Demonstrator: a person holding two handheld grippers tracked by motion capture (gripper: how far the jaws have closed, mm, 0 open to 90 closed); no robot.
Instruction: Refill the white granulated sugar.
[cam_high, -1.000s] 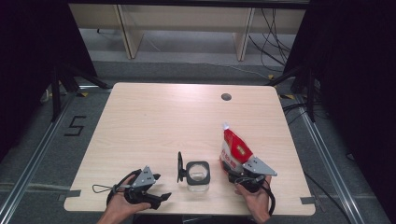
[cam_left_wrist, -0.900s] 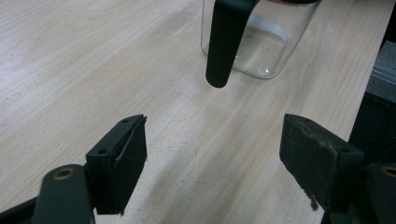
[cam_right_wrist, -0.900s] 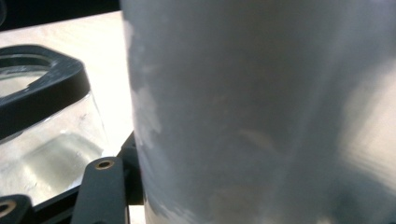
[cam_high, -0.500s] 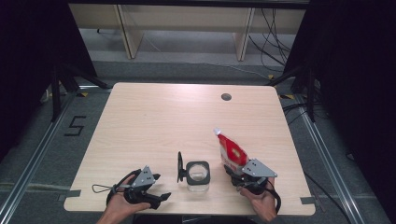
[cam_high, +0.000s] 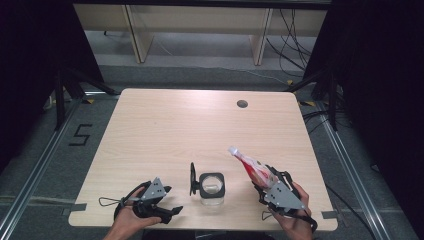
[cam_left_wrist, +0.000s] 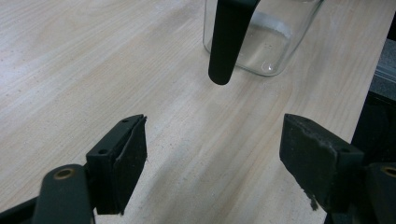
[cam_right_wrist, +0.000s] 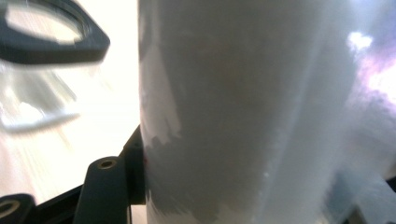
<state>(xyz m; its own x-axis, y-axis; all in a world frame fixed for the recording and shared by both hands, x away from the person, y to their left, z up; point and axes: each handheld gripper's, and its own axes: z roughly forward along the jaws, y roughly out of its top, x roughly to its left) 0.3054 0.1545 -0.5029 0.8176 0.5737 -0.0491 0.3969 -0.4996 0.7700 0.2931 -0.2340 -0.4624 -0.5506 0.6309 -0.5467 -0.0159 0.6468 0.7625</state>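
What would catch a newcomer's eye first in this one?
The red and white pouch, tilted toward the jar and clamped in the right tool near the table's front right edge. Next, the open glass jar at front centre, its black lid standing up at its left. The left tool rests open at front left.

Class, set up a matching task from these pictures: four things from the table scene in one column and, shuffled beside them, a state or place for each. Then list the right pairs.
Things
1. left gripper
2. right gripper
3. glass jar
4. dark round hole

States or places
A. near the table's far edge
B. clamped on a red and white pouch
C. jaws open, nothing between them
D. standing between the two grippers, black lid swung open

Pairs: 1-C, 2-B, 3-D, 4-A
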